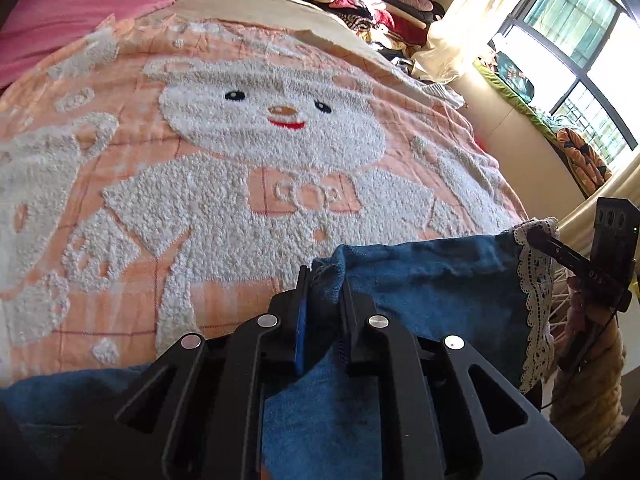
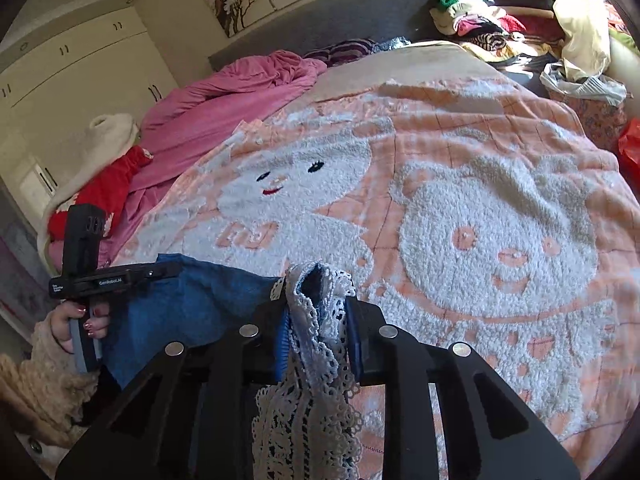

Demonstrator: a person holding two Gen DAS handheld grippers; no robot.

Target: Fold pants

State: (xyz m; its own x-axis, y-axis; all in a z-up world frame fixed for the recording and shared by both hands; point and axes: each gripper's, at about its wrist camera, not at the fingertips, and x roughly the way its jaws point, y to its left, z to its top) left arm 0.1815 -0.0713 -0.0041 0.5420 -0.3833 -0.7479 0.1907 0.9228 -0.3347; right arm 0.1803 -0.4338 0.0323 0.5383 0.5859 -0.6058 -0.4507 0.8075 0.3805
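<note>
Blue denim pants (image 1: 432, 280) with a white lace hem (image 1: 536, 280) are stretched between both grippers over the near edge of the bed. In the left wrist view my left gripper (image 1: 326, 280) is shut on a bunched fold of the blue fabric. My right gripper (image 2: 320, 300) pinches the lace-trimmed hem (image 2: 316, 344), which hangs down between its fingers. The left wrist view shows the right gripper (image 1: 540, 236) at the far right, on the lace edge. The right wrist view shows the left gripper (image 2: 176, 270) at the left, on the blue cloth (image 2: 192, 300), with a hand (image 2: 76, 320) on its handle.
A peach blanket (image 1: 224, 160) with white bear figures covers the bed. A pink quilt (image 2: 224, 96) and red cloth (image 2: 108, 188) lie at the bed's far left. Clothes are piled (image 2: 480, 20) at the head end, near a window (image 1: 580, 40). Wardrobes (image 2: 80, 60) stand at the left.
</note>
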